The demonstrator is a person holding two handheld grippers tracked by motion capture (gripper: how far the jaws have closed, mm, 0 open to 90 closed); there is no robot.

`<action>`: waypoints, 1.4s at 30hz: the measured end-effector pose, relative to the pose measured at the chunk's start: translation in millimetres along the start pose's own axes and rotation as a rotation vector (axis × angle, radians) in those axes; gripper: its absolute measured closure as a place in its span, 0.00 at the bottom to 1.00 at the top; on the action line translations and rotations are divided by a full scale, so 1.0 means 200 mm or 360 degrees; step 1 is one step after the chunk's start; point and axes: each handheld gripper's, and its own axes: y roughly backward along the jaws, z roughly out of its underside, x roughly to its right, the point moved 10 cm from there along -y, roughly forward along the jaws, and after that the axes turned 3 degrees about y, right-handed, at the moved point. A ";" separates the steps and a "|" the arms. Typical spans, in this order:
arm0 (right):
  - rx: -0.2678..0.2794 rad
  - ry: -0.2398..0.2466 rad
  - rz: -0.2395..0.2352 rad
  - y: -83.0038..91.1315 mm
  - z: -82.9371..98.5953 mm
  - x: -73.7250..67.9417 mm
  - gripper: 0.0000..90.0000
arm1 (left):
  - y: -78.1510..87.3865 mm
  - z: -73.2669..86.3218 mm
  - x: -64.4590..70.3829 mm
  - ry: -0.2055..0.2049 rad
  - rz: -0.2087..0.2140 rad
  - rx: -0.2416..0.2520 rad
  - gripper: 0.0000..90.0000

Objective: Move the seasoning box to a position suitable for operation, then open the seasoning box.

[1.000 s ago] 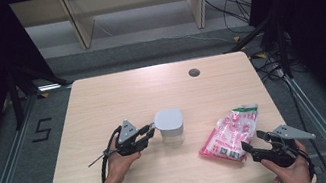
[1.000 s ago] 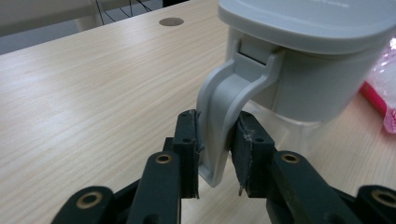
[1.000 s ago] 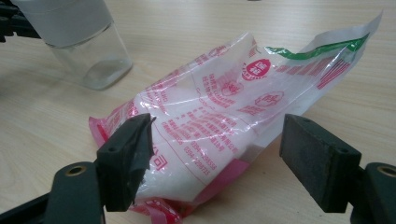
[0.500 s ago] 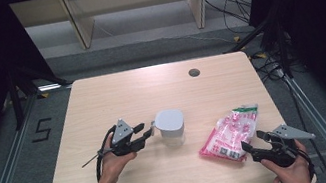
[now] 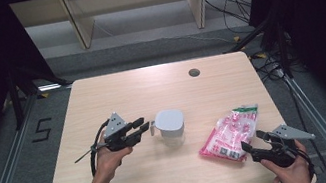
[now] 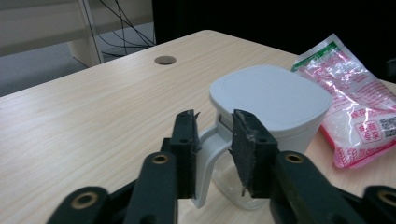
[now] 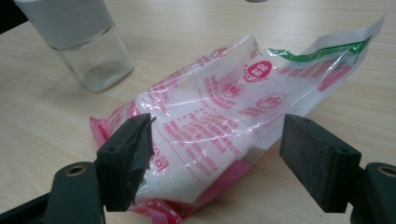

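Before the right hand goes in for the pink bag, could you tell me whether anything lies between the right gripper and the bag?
Nothing visible does. The right gripper is open, its jaws spread either side of the pink bag with bare table around them. The glass jar stands apart, beyond the bag's far end.

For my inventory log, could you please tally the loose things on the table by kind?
Glass jar with white lid and handle: 1
Pink-printed plastic bag of white grains: 1
Total: 2
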 end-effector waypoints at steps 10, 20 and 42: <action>-0.0009 -0.0018 0.0002 0.00 0.01 0.00 0.30 | -0.03 -0.03 0.03 -0.0031 0.0022 -0.0017 0.99; -0.0007 0.0003 0.0002 -0.01 0.01 0.00 0.30 | -0.08 -0.05 0.05 -0.0038 0.0044 -0.0027 0.99; 0.0004 0.0023 0.0017 -0.01 0.00 -0.01 0.30 | -0.14 -0.08 0.05 -0.0070 0.0053 -0.0064 0.99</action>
